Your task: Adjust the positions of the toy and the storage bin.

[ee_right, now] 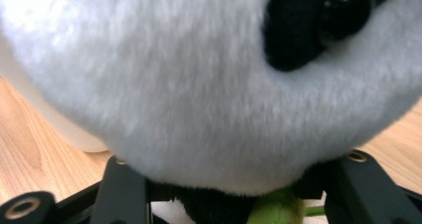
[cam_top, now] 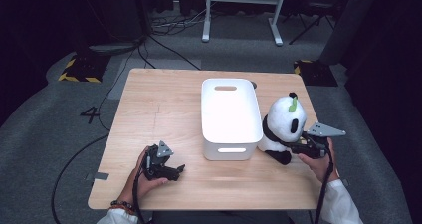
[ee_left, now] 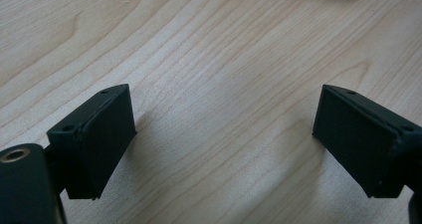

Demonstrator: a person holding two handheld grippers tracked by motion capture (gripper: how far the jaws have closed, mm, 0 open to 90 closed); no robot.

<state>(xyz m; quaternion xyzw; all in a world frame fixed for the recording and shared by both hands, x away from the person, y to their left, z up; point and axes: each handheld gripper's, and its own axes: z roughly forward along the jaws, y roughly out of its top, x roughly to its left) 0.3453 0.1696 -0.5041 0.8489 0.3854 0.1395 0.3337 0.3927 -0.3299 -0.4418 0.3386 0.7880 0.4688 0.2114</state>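
Near the right edge of the table (cam_top: 164, 99), a soft toy panda (cam_top: 283, 122) is seen sitting upright, just beside the right wall of a white bin (cam_top: 231, 117). Its white head with black ears and a small green leaf on top is turned toward the far side. The panda's lower body is gripped by the right gripper (cam_top: 297, 147), which is held in the person's right hand (cam_top: 318, 162) near the right edge. In the right gripper view, the panda (ee_right: 199, 84) is seen very close, with white fur, a black eye patch and a shiny black eye, and the two black jaws are pressed against the dark fur under its head, with a bit of green between them. The white bin is placed in the middle of the table, with its long sides running from the near edge to the far edge, and a slot handle is cut in each short wall. Near the front left corner, the left gripper (cam_top: 176, 171) is held low over the wood by the left hand (cam_top: 144, 176), well apart from the bin. In the left gripper view its jaws are spread wide, and bare table (ee_left: 224, 84) is seen between them.
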